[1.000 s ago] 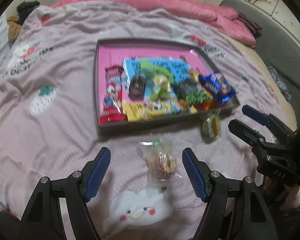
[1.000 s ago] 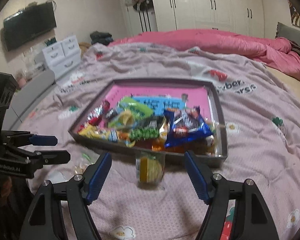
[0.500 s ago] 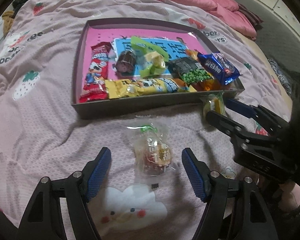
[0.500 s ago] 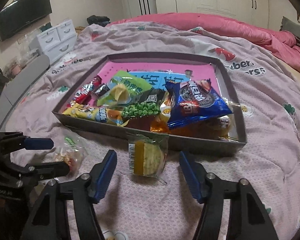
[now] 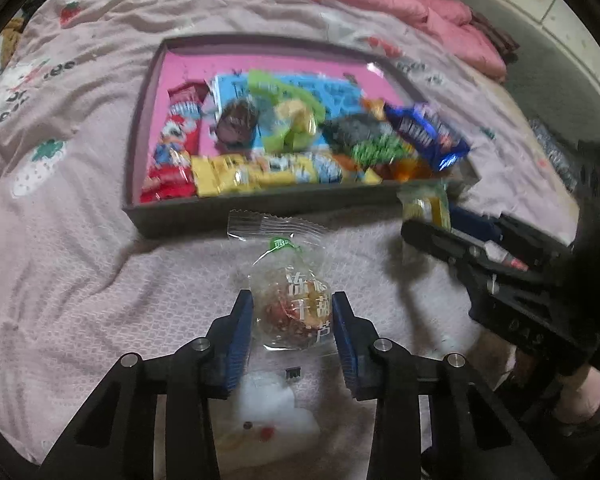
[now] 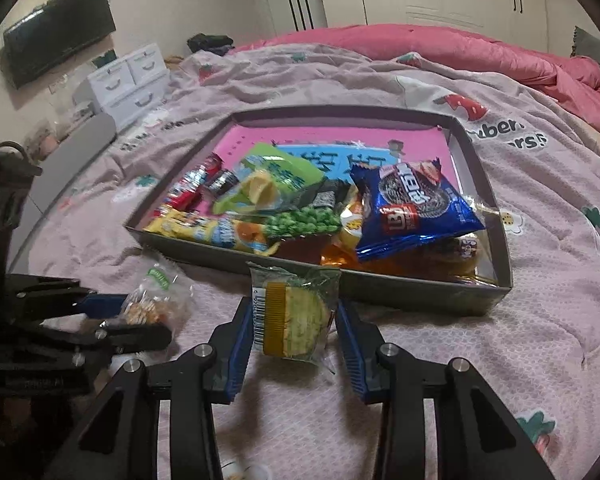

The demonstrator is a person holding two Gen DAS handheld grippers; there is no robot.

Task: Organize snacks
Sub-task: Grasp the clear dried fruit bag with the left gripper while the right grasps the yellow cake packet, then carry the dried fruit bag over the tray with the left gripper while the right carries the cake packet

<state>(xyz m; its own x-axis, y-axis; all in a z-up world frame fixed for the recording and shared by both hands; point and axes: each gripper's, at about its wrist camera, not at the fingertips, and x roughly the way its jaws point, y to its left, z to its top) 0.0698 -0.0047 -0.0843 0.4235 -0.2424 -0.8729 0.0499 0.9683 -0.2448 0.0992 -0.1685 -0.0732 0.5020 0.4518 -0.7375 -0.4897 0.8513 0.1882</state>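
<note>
A grey tray [image 5: 236, 210] with a pink floor lies on the bed and holds several snack packets; it also shows in the right wrist view [image 6: 412, 286]. My left gripper [image 5: 293, 328] is shut on a clear packet of reddish dried snack [image 5: 290, 300], just in front of the tray's near wall. My right gripper [image 6: 292, 330] is shut on a clear packet with a yellow-green cake [image 6: 296, 316], also in front of the near wall. Each gripper shows in the other's view, the right gripper [image 5: 432, 224] and the left gripper [image 6: 140, 320], both closed on their packets.
A blue cookie bag [image 6: 412, 208] leans over the tray's near right corner. The pink strawberry-print bedspread [image 5: 80, 280] is rumpled around the tray. A white drawer unit [image 6: 128, 84] and a wall television [image 6: 56, 32] stand to the far left.
Both grippers moved forward over their packets and closed on them. Half a second ago both were wide open with the packets lying between the fingers.
</note>
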